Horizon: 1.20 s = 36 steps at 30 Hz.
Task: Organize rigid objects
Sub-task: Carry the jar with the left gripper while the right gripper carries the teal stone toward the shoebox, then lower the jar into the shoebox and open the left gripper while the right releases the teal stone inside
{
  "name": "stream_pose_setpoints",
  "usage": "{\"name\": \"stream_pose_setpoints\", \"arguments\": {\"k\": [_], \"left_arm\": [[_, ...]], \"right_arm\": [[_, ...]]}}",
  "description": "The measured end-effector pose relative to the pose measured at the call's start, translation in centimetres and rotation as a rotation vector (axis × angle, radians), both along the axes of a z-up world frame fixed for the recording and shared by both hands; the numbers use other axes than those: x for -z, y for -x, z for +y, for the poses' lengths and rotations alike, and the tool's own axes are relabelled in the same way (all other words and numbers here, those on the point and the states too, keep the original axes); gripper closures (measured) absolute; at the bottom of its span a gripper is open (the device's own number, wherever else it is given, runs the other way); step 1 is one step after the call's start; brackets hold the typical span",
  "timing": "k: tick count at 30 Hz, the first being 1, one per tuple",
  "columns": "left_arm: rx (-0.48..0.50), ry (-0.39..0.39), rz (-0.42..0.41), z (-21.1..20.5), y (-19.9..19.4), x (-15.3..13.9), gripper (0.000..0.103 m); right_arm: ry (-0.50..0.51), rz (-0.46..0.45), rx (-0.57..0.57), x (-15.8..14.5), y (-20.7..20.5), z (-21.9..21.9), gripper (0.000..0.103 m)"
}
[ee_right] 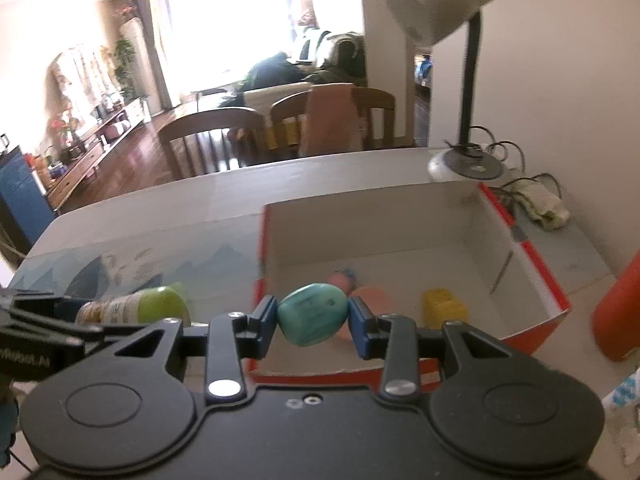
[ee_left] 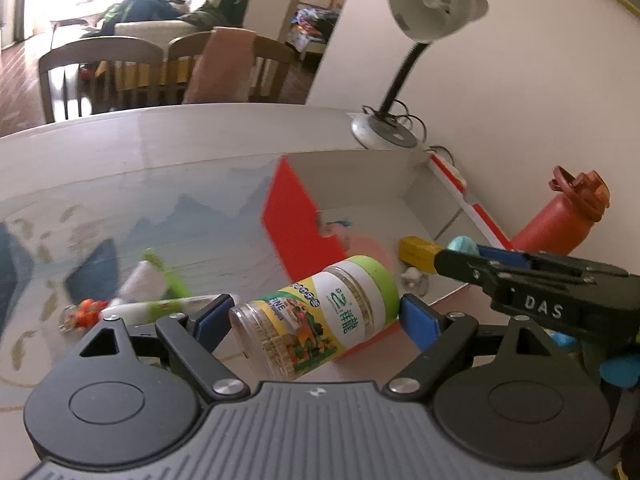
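Note:
My left gripper [ee_left: 316, 314] is shut on a clear toothpick jar with a green lid [ee_left: 320, 316], held tilted above the table beside the box. The jar also shows in the right wrist view [ee_right: 136, 306]. My right gripper [ee_right: 313, 316] is shut on a turquoise stone-like object [ee_right: 312, 314] and holds it over the near wall of an open red box with a white inside [ee_right: 520, 248]. The right gripper also shows in the left wrist view [ee_left: 460, 254] above the box [ee_left: 296, 224]. Inside the box lie a yellow block [ee_right: 442, 306] and pink objects [ee_right: 372, 294].
A desk lamp [ee_left: 404, 64] stands behind the box by the wall. A red water bottle [ee_left: 556, 216] stands right of the box. On the printed table mat [ee_left: 80, 208] lie a green-and-white tool [ee_left: 160, 292] and a small orange keychain [ee_left: 82, 312]. Chairs stand beyond the table.

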State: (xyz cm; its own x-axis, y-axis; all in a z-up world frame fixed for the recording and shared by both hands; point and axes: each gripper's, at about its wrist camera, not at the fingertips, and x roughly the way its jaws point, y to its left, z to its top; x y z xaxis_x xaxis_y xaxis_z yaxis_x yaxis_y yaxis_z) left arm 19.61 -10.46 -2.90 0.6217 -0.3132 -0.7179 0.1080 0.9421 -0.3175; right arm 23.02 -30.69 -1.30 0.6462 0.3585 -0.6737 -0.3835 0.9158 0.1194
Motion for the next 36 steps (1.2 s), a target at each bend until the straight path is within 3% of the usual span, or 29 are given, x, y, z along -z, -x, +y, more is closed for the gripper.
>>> {"name": "stream_pose_setpoints", "arguments": {"k": [11,17,26,36], "left_arm": [[0.125,-0.075,0.012,-6.9,-4.8,1.3,0.014],[0.170,-0.133,0.018,-10.1,-7.4,2.1,0.014],[0.171,-0.158,0.078,-12.5,-11.4,4.4,0.014],[0.208,-0.241,0.124,-15.2,-12.8,6.7,0.014]], "right_arm": [[-0.036,0.063,0.082,1.3,-5.9,-2.3,0.066],[0.019,0.099,0.097,3.1,-8.8,-2.5,0.066],[0.080,0.148,0.095,5.3,-12.1,-2.4,0.066],[0.170,0.211,0.054,8.2,-14.4,-1.1,0.066]]}}
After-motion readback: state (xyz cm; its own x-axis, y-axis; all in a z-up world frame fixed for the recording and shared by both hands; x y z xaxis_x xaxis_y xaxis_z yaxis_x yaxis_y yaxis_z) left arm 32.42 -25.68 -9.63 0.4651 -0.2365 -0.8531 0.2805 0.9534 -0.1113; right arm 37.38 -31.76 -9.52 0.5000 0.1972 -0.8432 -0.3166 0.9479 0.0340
